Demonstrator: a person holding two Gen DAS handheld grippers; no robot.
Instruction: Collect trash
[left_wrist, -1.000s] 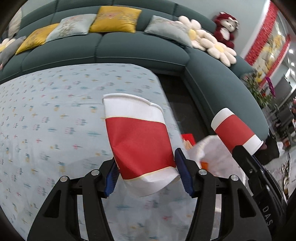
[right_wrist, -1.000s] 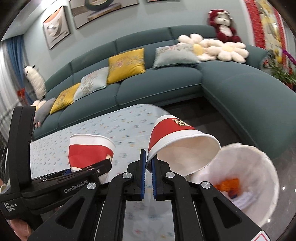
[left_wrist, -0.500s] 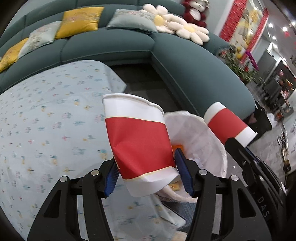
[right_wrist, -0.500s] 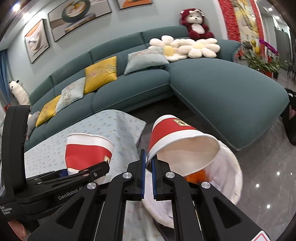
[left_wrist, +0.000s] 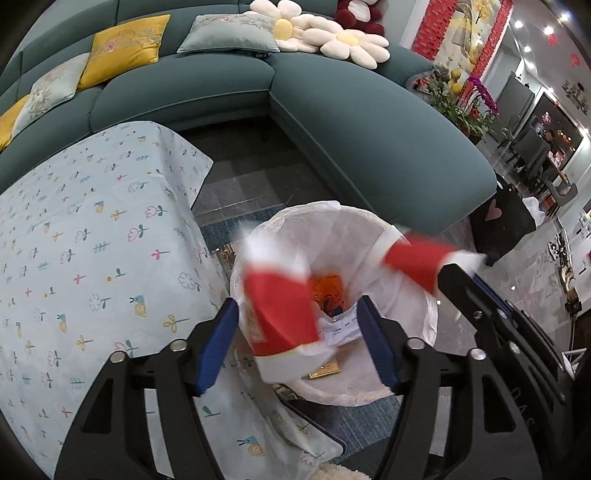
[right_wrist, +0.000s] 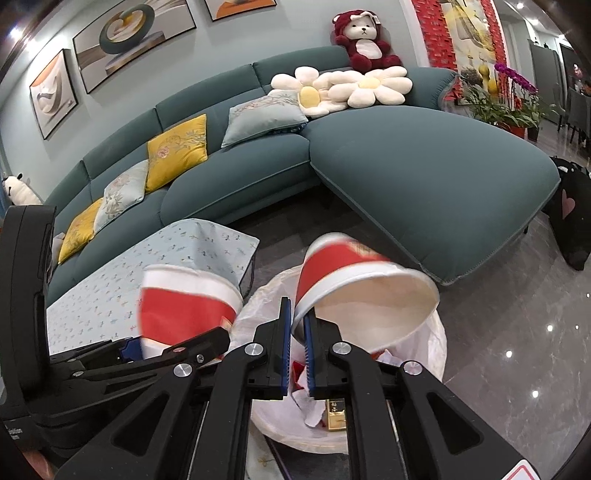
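A white-lined trash bin (left_wrist: 402, 236) stands on the floor by the table; it also shows in the right wrist view (right_wrist: 437, 339). My left gripper (left_wrist: 297, 341) is open, and a blurred red-and-white paper cup (left_wrist: 280, 317) sits loose between its fingers over the bin. My right gripper (right_wrist: 296, 332) is shut on the rim of a second red-and-white cup (right_wrist: 354, 288), held tilted above the bin. That cup shows blurred in the left wrist view (left_wrist: 417, 264). Paper scraps, an orange wrapper (left_wrist: 327, 290) and a gold box (right_wrist: 336, 415) lie in the bin.
A table with a floral cloth (left_wrist: 85, 236) lies to the left of the bin. A teal corner sofa (right_wrist: 424, 173) with cushions curves behind. A black bag (left_wrist: 502, 225) stands on the glossy floor at the right.
Both grippers have moved right, off the table and over the bin. My left gripper has opened and its cup has come loose and is blurred. The right cup is tipped lower.
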